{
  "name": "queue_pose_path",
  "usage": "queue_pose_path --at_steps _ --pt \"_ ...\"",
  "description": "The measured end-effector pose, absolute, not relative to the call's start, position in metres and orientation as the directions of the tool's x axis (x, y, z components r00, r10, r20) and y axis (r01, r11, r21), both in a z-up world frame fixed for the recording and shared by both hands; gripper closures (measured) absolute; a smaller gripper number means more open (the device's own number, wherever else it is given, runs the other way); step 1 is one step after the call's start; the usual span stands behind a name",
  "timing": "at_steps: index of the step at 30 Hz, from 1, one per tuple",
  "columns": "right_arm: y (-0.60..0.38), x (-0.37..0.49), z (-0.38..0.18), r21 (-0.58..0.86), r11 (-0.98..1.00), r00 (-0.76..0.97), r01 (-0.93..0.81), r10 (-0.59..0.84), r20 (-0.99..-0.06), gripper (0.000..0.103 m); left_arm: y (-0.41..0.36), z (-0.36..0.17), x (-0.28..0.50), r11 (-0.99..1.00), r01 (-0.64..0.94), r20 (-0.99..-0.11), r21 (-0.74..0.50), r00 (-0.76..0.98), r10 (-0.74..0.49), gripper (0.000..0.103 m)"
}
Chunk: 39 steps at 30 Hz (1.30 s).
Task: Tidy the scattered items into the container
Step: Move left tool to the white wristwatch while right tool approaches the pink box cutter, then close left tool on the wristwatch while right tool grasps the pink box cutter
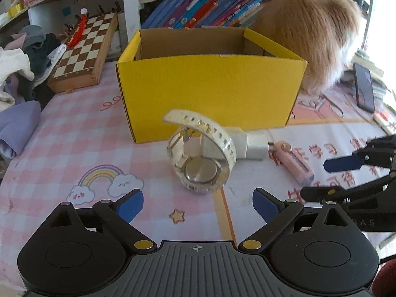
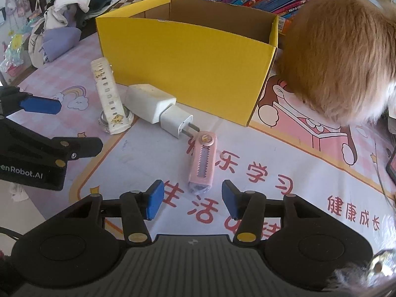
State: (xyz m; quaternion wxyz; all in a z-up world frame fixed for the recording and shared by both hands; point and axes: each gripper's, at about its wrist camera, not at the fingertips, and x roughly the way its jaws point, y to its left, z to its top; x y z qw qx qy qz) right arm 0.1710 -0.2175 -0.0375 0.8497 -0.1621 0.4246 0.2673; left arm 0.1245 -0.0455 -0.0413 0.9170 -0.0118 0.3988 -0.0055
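A yellow cardboard box (image 1: 210, 86) stands open on the mat; it also shows in the right wrist view (image 2: 188, 66). In front of it lie a white wristwatch (image 1: 201, 158) (image 2: 110, 96), a white charger plug (image 1: 250, 143) (image 2: 158, 109) and a pink utility knife (image 1: 294, 160) (image 2: 201, 163). My left gripper (image 1: 198, 208) is open, just short of the watch. My right gripper (image 2: 193, 200) is open, just short of the pink knife's near end. Each gripper shows at the edge of the other's view.
A fluffy orange cat (image 1: 314, 32) (image 2: 341, 57) stands right of the box, touching it. A chessboard (image 1: 84, 47) and a heap of clothes (image 1: 22, 69) lie at the left. A phone (image 1: 363, 86) lies at the right. Books (image 1: 205, 7) stand behind the box.
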Motion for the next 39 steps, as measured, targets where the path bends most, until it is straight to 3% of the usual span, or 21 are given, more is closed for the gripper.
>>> queue_pose_path --at_steps 25,34,39 --pt "-0.210 0.217 -0.051 0.000 0.791 0.431 -0.611 0.334 -0.838 0.058 -0.042 -0.057 0.173 0.999 -0.003 -0.761 -0.035 0.648 -0.025 0.008" --pt "-0.209 0.222 -0.051 0.013 0.795 0.426 -0.607 0.339 -0.839 0.065 -0.044 -0.064 0.182 0.998 0.019 -0.785 -0.059 0.616 -0.058 0.034" --pt "-0.209 0.221 -0.050 0.015 0.794 0.426 -0.608 0.342 -0.838 0.077 -0.043 -0.063 0.181 0.997 0.024 -0.784 -0.071 0.617 -0.071 0.037"
